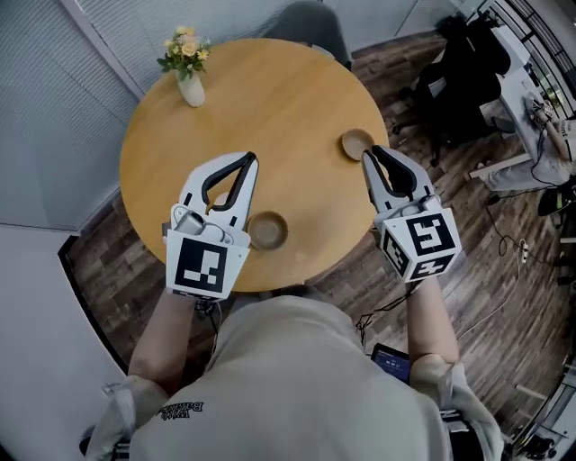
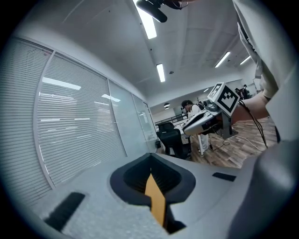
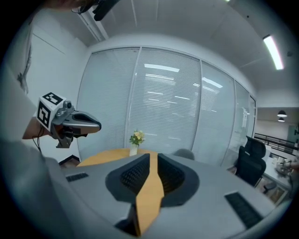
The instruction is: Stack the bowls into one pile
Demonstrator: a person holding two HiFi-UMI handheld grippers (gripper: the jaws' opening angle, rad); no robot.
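Head view: the near rim of the tabletop (image 1: pixel 270 99) is covered by the person's torso (image 1: pixel 288 378) and the marker cubes. The body of the left tongs (image 1: pixel 246 159) meets the left edge of the nearer bowl (image 1: pixel 270 230), overlap or contact not resolvable. Whether the tip of the right tongs (image 1: pixel 368 156) touches the farther bowl (image 1: pixel 355 143) cannot be told. Grey chair (image 1: pixel 310 22) beyond the tabletop: lower part hidden behind it, back cut off by the top edge. Both gripper views: bowls hidden behind each tool's own body, and the left one shows the tabletop only as an orange sliver in the slit between the jaws.
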